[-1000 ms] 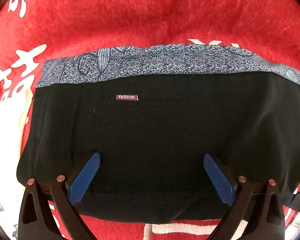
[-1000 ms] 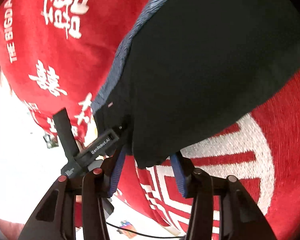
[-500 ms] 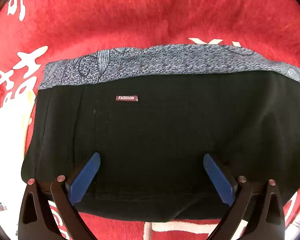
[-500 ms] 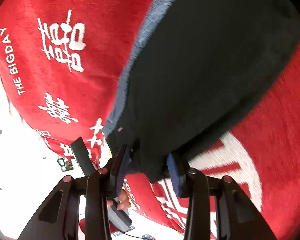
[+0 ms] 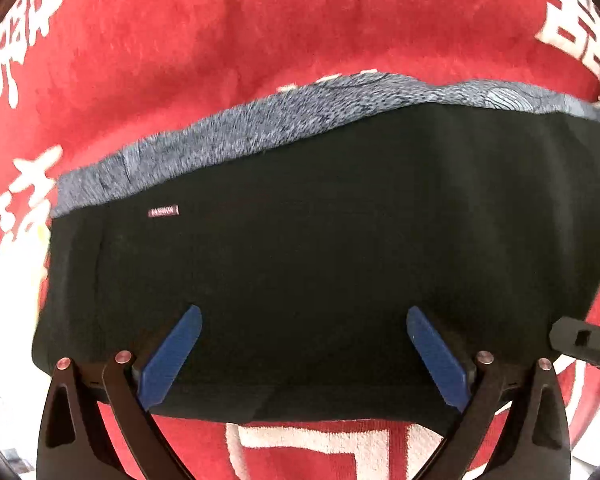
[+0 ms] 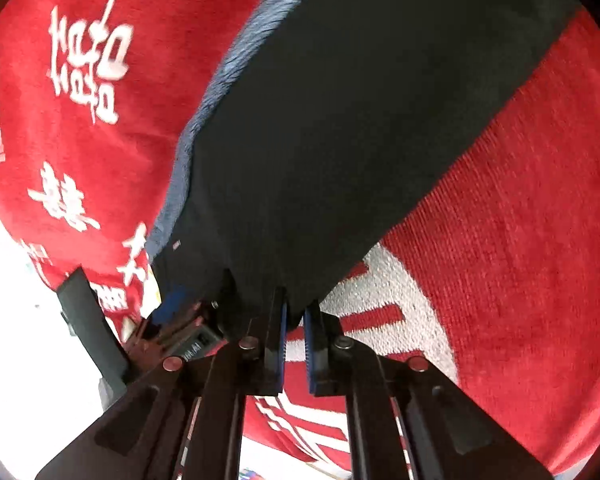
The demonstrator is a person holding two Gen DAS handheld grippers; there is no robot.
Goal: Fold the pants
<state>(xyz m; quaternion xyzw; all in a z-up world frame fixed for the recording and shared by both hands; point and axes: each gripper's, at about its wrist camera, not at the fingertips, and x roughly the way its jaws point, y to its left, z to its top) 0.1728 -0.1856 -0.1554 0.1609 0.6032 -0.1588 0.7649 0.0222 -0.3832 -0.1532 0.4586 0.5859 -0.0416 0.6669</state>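
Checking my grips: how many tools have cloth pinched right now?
1. The right tool is shut on the black pants' near corner; the left tool hangs open over them.

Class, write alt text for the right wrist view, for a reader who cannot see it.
The right gripper is shut on the near edge of folded black pants, which lie on a red blanket with white lettering. A grey-blue patterned waistband runs along the pants' left side.

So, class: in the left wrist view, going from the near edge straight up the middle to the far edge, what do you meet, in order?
White-patterned red blanket → black pants → grey patterned waistband → red blanket again.
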